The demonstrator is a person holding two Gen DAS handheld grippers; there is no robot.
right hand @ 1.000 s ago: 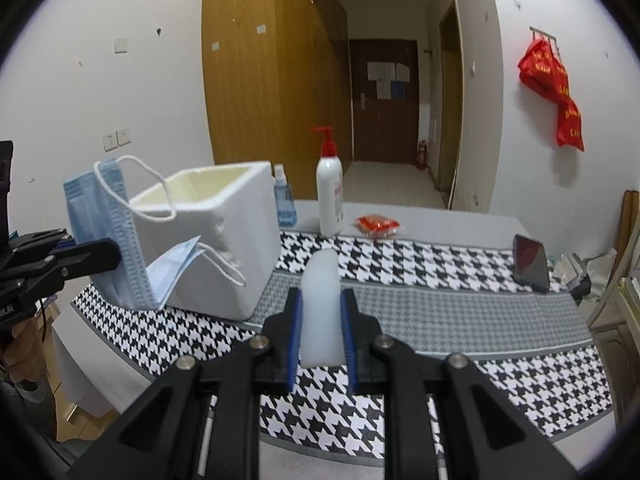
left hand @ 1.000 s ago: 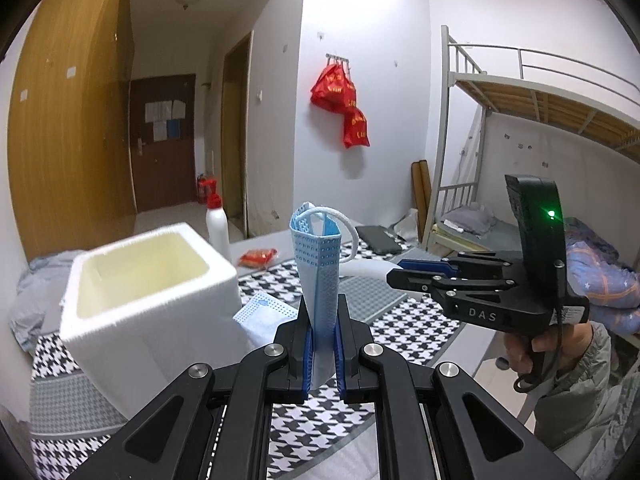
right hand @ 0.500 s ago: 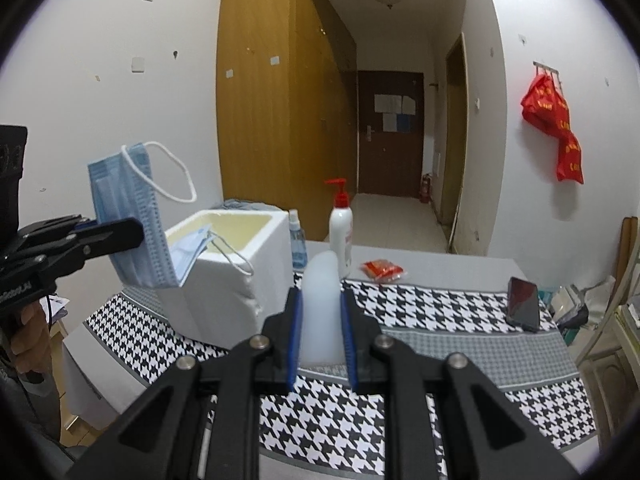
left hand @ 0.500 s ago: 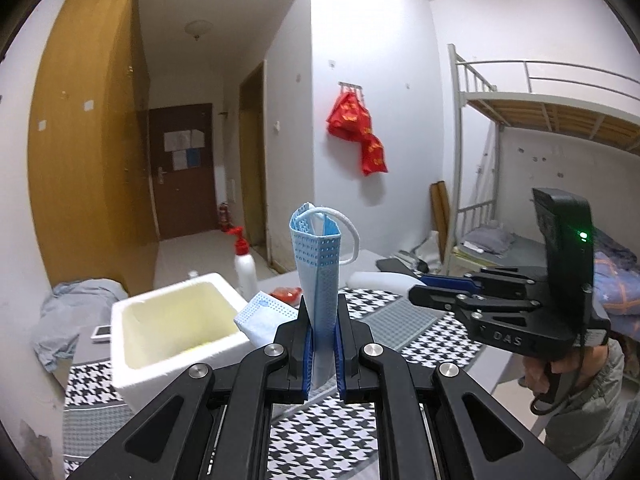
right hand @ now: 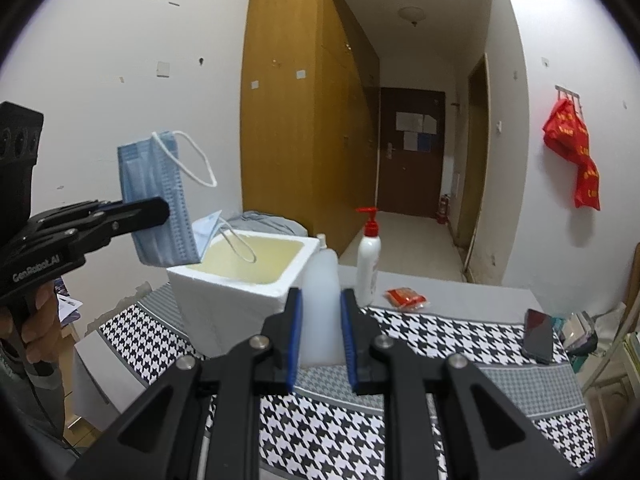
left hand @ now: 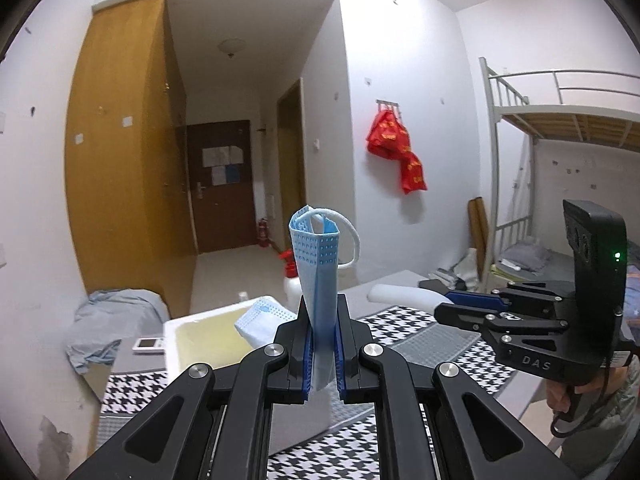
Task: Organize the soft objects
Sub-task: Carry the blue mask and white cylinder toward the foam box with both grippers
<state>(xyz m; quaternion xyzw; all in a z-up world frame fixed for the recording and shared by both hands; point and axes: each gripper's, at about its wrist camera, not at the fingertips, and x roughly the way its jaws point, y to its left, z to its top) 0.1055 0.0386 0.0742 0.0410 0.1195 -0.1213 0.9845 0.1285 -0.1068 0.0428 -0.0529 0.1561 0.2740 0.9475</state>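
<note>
A houndstooth-clothed worktop [right hand: 460, 340] stands in a dorm room with a wooden wardrobe [right hand: 304, 120] and bunk bed [left hand: 560, 120]. The left gripper [left hand: 322, 360] pinches a blue face mask [left hand: 318, 280] above the foam box [right hand: 240, 280]. The right gripper [right hand: 320, 340] clamps a white foam piece [right hand: 320, 304]. A pump bottle [right hand: 368, 260], red packet [right hand: 404, 296] and phone [right hand: 538, 336] lie beyond.

Mask [left hand: 318, 280] light blue with white ear loops, dotted edge; foam piece [right hand: 321, 312] translucent white between blue pads [right hand: 293, 340] on the black right gripper [right hand: 321, 344]. Foam box [right hand: 240, 296] white outside, yellowish inside. Tablecloth [right hand: 460, 340] black-white houndstooth with grey band; pump bottle [right hand: 368, 256] white, red top.
</note>
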